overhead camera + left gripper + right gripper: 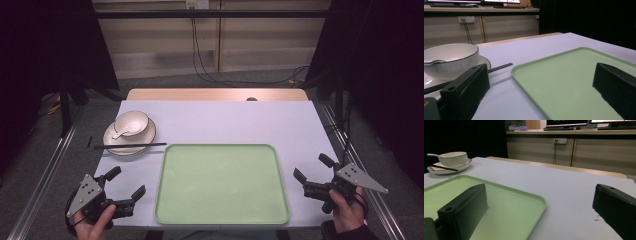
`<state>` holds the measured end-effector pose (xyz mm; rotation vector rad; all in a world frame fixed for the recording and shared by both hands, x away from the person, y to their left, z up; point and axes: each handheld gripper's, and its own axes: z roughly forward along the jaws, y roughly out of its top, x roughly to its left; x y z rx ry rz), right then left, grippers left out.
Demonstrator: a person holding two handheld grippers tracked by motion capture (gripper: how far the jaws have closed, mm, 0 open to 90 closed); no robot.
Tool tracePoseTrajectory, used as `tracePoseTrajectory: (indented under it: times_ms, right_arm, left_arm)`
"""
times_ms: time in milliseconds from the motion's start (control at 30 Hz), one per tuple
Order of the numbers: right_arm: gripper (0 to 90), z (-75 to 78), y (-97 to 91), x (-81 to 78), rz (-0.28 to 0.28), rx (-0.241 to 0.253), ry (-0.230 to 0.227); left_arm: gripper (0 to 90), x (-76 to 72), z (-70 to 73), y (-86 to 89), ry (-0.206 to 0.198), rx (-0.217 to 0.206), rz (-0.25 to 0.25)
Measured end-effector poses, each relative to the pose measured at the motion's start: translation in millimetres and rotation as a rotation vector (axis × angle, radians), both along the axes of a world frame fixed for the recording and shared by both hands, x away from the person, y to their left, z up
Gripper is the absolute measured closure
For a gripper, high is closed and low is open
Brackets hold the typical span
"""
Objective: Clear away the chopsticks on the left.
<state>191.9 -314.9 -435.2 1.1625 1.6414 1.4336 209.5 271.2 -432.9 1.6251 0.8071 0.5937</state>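
1. High view: a person's hands hold two grippers at the near edge of a pale lilac table [225, 120]. The left gripper [128, 183] sits just left of a green tray [222, 218], its jaws spread apart and holding nothing. The right gripper [312, 167] sits just right of the tray, jaws likewise wide apart and holding nothing. Ahead of the left gripper stands a white bowl [132, 122] on a plate [111, 140], a white spoon [121, 132] resting in the bowl and dark chopsticks [130, 146] laid across the plate's near rim.

2. Left gripper view: the two black jaws stand well apart. Beyond the left jaw are the bowl [451, 58], the plate [484, 62] and the chopsticks [500, 67]; the tray [564, 82] lies between the jaws and under the right one.

3. Right gripper view: the jaws are parted. The tray [506, 205] lies under the left jaw, bare table [564, 195] under the right. Far ahead to the left, well apart from the gripper, sit the bowl [453, 158], spoon [432, 155], plate [439, 171] and chopsticks [445, 168].
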Motion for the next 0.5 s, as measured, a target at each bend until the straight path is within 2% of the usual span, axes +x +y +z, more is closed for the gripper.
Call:
tracePoseTrajectory:
  times_ms: [33, 133, 267, 500]
  right_arm:
    - [0.0, -0.2, 0.4, 0.2, -0.006, 0.001, -0.003]
    - [0.0, -0.8, 0.2, 0.2, -0.002, -0.003, 0.007]
    - [0.0, -1.6, -0.5, 1.0, -0.012, -0.006, 0.008]
    - [0.0, -1.7, 1.8, 1.7, 0.011, -0.022, 0.009]
  left_arm:
    - [1.3, 0.5, -0.2, 0.4, -0.001, 0.011, 0.002]
    - [1.5, 0.7, 0.8, -1.5, -0.012, -0.004, 0.002]
    - [1.7, -1.2, 2.3, -1.4, -0.022, 0.007, -0.010]
    - [2.6, -5.2, 3.4, 5.6, 0.000, -0.011, -0.020]
